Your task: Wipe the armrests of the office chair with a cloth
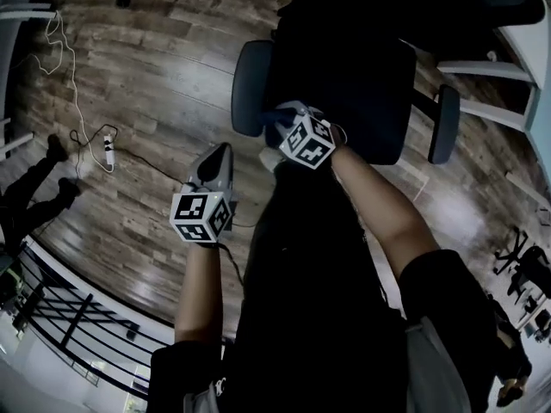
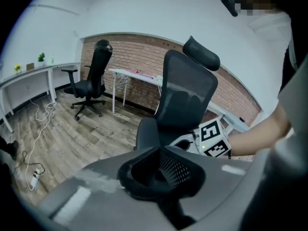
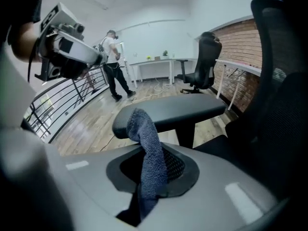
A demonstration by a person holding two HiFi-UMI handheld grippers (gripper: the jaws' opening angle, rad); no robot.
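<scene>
As you look down from above, the black office chair (image 1: 344, 76) stands just ahead of you on a wood floor (image 1: 146, 67), its seat between two padded armrests. Your right claw (image 3: 154, 170) is closed on a blue-grey cloth (image 3: 147, 138), which stands up from between the jaws as a twisted strip. The upper end of the cloth lies against the near end of the left armrest (image 3: 178, 110), a dark flat pad on a single post. In the head view that claw sits at the near end of this pad, left of the seat. The right armrest (image 1: 443, 123) is on the far side of the seat, well apart from both claws.

Your left claw (image 2: 161, 170) is closed with nothing between its jaws. It hangs over bare floor, nearer to you and to the left of the right claw, apart from the chair. Its view looks across at the chair's mesh back and headrest.

Farther off, a second black chair (image 2: 91, 78) stands by a white desk (image 2: 137, 76) along a brick wall (image 2: 139, 52). A white cable (image 1: 73, 84) trails over the floor at the left. A black railing (image 3: 53, 105) runs along the floor's edge, with a person (image 3: 114, 66) standing near it in the distance.
</scene>
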